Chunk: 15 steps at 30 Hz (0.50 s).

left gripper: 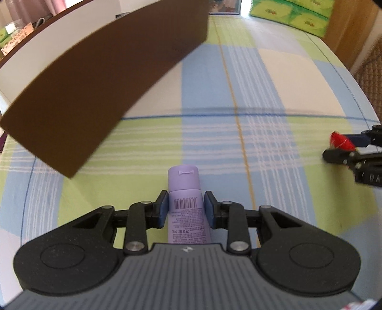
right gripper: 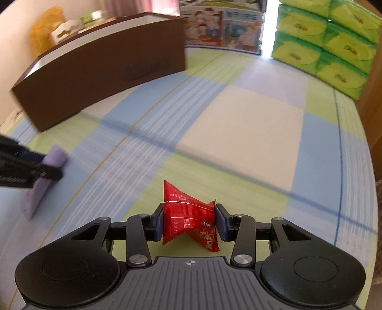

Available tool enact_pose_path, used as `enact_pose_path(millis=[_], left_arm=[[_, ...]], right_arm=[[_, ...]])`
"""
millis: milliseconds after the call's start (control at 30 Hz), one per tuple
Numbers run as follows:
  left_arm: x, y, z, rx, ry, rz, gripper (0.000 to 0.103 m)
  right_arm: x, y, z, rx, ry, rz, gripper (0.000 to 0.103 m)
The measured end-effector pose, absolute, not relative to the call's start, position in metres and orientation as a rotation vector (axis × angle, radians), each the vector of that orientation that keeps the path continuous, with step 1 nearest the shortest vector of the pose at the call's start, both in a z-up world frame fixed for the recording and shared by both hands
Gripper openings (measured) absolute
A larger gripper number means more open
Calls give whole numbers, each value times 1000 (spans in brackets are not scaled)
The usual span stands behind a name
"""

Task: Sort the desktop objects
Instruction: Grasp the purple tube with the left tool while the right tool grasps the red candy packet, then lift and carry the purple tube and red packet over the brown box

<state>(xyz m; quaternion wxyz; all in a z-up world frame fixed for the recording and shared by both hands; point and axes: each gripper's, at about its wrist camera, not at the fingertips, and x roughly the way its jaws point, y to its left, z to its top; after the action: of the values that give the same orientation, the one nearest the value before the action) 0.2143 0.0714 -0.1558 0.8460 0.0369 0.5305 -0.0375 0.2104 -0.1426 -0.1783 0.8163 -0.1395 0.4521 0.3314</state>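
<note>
Purple cream tube (left gripper: pixel 185 207), light and soft, sits clamped mid-body in the left gripper (left gripper: pixel 185 209), near the brown box (left gripper: pixel 95 83); the right gripper (right gripper: pixel 189 223) pinches a crinkly red sachet (right gripper: pixel 188 219).

You are working in what looks like a home: the surface is covered by a checked cloth (right gripper: pixel 238 124) in blue, green and cream, stacked green tissue packs (right gripper: pixel 334 47) stand at the far edge, and pink folds, probably a curtain (right gripper: pixel 152 6), hang behind.
</note>
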Motion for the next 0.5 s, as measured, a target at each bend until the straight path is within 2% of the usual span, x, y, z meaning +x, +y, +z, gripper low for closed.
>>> enact_pose_path(millis=[500], left_arm=[[166,61,-151,42,1155,-99,27]], right_arm=[[148,-135,-167,-318,999,806,40]])
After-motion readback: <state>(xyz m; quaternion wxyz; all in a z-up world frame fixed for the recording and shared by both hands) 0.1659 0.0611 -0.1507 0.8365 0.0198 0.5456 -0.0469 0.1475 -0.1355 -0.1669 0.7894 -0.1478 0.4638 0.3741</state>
